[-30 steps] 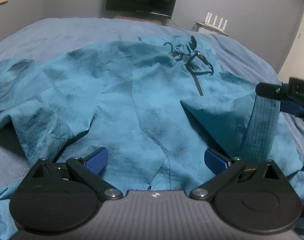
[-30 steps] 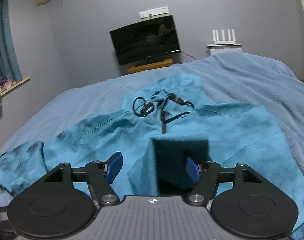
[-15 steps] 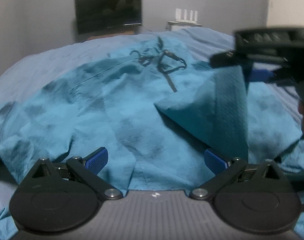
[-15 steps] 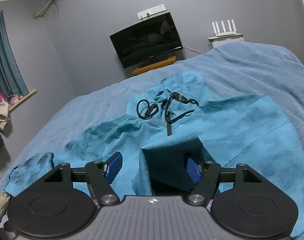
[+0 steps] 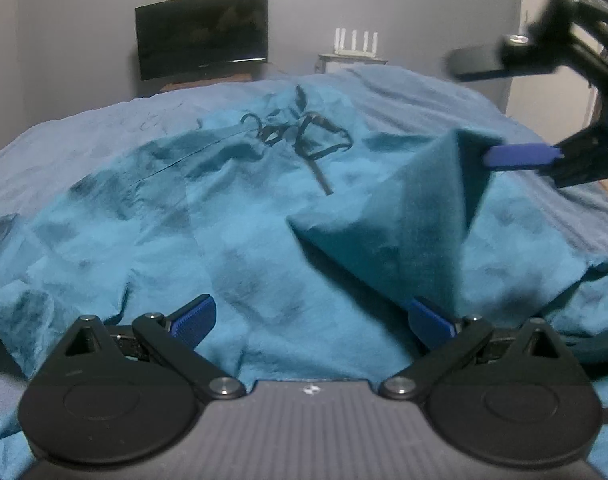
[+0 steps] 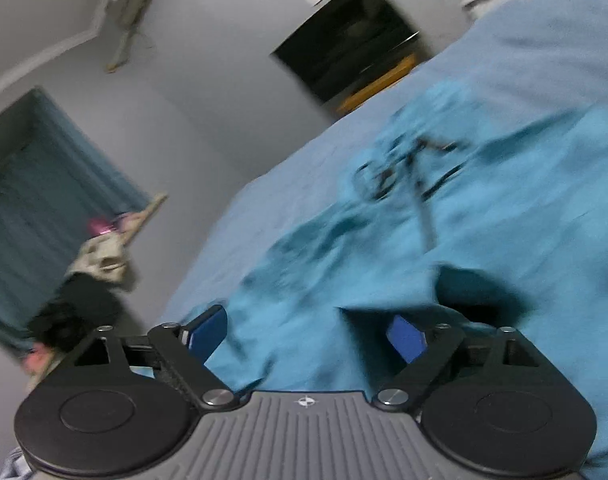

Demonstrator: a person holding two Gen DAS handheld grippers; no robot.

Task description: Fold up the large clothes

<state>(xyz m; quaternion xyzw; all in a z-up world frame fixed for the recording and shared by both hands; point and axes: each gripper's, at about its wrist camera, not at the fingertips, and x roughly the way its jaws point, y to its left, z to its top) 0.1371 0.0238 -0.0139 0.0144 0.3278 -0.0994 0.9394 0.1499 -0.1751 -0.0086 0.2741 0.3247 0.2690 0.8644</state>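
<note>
- The teal garment (image 5: 240, 240) lies spread across the bed (image 5: 84, 132), mottled with darker patches, creased, covering most of the blanket in the left wrist view.
- A black drawstring (image 5: 304, 140) lies looped on the garment's far part, toward the television (image 5: 202, 34).
- A router (image 5: 356, 42) with white antennas stands on a small stand to the right of the television.
- The left gripper (image 5: 310, 318) is low over the garment's near edge. Its blue pads (image 5: 196, 316) stand wide apart with cloth spread under and between them; nothing is pinched.
- The right gripper (image 5: 504, 108) appears in the left wrist view to the right of the drawstring, raised above the bed. One blue pad (image 5: 520, 156) touches the peak of a lifted, tent-shaped fold (image 5: 416, 216) of the garment.
- The right wrist view is tilted and motion-blurred. The right gripper (image 6: 306, 330) has pads well apart there, a dark fold (image 6: 476, 292) of cloth lying beside its right pad.
- Whether the right tongs actually grip that fold cannot be told: the pads look separated, yet the fold stands raised against one of them.
- A teal curtain (image 6: 32, 160) and a heap of clothes (image 6: 92, 276) sit left of the bed in the right wrist view.
</note>
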